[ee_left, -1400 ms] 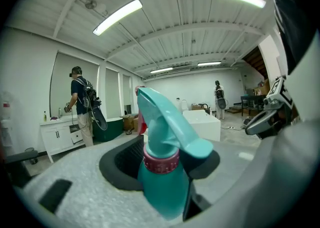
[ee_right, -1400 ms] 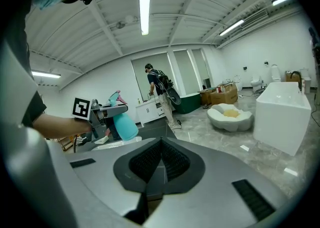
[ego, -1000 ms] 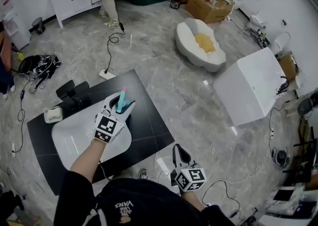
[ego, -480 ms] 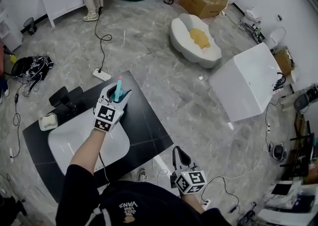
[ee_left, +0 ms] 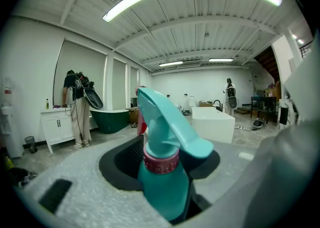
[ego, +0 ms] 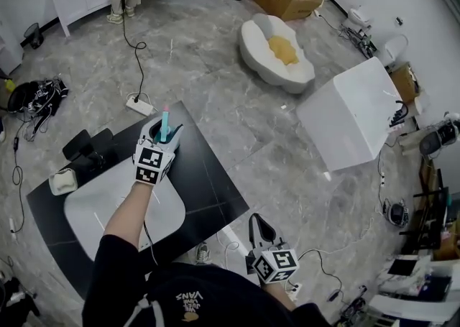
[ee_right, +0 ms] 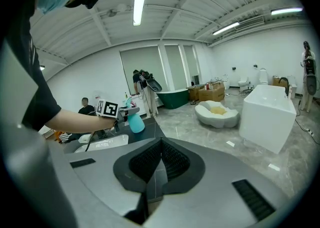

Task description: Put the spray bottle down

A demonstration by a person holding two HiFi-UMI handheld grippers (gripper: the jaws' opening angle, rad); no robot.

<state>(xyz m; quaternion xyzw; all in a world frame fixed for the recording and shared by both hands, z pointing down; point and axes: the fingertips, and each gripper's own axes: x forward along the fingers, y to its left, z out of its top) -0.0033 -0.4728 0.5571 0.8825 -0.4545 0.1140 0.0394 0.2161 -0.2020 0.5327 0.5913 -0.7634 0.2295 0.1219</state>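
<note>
Head view, from above: a grey marble-patterned floor (ego: 215, 52) is seen spread across a showroom, with a black rectangular tabletop (ego: 208, 189) set at an angle at lower left. A white box-shaped bathtub (ego: 352, 121) is placed well apart from it at right, and a white shell-shaped seat with a yellow cushion (ego: 277, 49) is seen beyond. A white oval basin (ego: 108, 210) is laid on the tabletop's near half.

The left gripper (ego: 164, 134), carried on an outstretched arm in a black sleeve, is held over the tabletop's far edge, just beyond the basin. Its jaws are pinched on the body of a teal plastic spray bottle (ee_left: 162, 182) with a pink collar, which is kept upright, trigger head uppermost and above the jaws. Whether the bottle's base is touching the tabletop cannot be told.

The right gripper (ego: 259, 219) is held low and close to the person's body, off the tabletop's near corner, above the floor. Its jaws are pressed together with nothing between them.

A person standing (ee_left: 75, 106) is seen bent over a white cabinet against the far wall.
</note>
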